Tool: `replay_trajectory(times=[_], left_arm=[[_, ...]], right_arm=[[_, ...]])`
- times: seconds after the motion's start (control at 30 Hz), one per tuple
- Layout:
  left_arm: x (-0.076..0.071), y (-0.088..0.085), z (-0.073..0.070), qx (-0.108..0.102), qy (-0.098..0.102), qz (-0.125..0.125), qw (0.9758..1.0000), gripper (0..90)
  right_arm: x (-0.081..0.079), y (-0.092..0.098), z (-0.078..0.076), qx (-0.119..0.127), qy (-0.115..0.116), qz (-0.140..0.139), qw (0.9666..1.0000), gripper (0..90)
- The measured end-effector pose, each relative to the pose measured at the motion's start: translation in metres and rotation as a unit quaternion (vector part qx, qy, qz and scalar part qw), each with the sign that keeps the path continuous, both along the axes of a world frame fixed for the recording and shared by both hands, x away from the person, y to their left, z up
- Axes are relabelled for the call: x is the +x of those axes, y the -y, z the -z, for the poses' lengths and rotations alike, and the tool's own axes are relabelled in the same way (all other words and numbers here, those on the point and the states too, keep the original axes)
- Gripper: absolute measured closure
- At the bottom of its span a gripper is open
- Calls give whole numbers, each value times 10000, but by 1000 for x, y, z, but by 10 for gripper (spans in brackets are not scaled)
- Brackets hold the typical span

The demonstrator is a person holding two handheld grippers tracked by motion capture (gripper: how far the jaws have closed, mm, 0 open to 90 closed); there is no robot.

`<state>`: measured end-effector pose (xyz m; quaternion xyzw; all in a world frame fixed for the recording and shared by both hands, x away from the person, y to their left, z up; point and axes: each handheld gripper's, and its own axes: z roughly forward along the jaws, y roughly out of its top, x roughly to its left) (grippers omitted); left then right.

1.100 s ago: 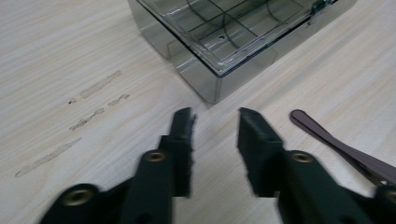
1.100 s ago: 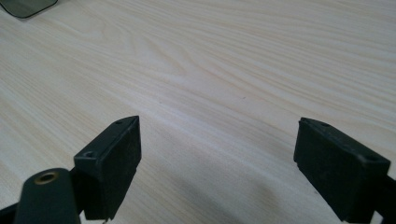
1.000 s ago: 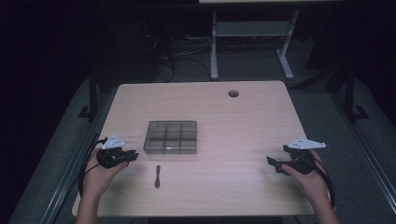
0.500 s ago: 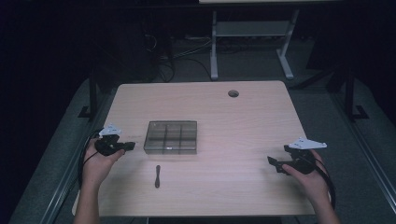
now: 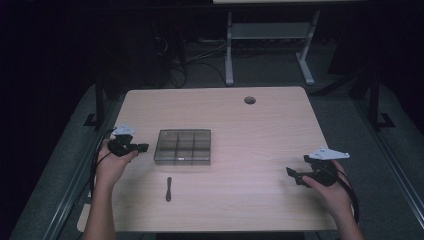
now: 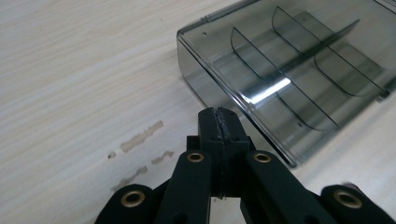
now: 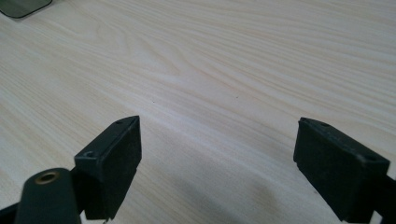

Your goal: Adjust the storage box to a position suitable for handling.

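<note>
**Operator:** Tongs on my left (image 5: 142, 147) are clenched on nothing now. They have just been closing, and in the left gripper view the pads (image 6: 219, 126) are pressing flat against each other with no gap between them. Over the last second I have been sliding that hand away from the near edge and up alongside the smoky compartment box (image 5: 183, 147), so the tips are sitting just beside its left wall.

**Observer:** Touching it?

**Operator:** Not quite, as far as I am reading it. The box corner (image 6: 243, 100) is lying right ahead of the tips, with a sliver of tabletop (image 5: 260, 125) in between. The box itself is resting flat, left of centre, its dividers showing and every compartment looking empty.

**Observer:** And your other hand?

**Operator:** Right tongs (image 5: 295, 175) are hanging released, pads (image 7: 114, 161) standing wide over bare wood near the right edge, well apart from everything.

**Observer:** So what is the closing telling you?

**Operator:** I am judging that closed tips suit a nudge or a steadying press on the box, not a pickup. The small dark tool (image 5: 168, 188) is lying untouched, nearer me.
</note>
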<state>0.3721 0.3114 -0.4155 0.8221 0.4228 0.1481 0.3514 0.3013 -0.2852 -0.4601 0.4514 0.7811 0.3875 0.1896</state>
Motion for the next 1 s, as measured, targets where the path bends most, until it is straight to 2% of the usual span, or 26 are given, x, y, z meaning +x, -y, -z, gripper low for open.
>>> replay_trajectory(times=[0.07,0.13,0.23,0.37,0.5,0.7,0.87,1.0], left_arm=[[4,2,1,37,-13,-21,10000,900],[11,2,6,-78,-19,-52,10000,900],[14,2,9,-94,-24,-65,9999,900],[19,4,14,-31,13,-126,9999,900],[23,2,20,-53,-18,-190,9998,900],[28,6,25,-102,-12,-179,9998,900],[32,10,30,-59,-33,-218,9997,900],[33,12,31,-129,-34,-210,9997,900]], right_arm=[[0,0,0,10,16,-1,10000,147],[1,0,0,9,26,-10,10000,148],[1,0,0,3,47,-33,10000,147],[2,-2,0,4,50,-65,10000,149],[1,-3,-1,-9,56,-56,10000,149],[1,-5,0,-29,37,-69,10000,149],[1,-4,0,-32,62,-60,10000,151],[1,-3,0,-14,50,-37,10000,151]])
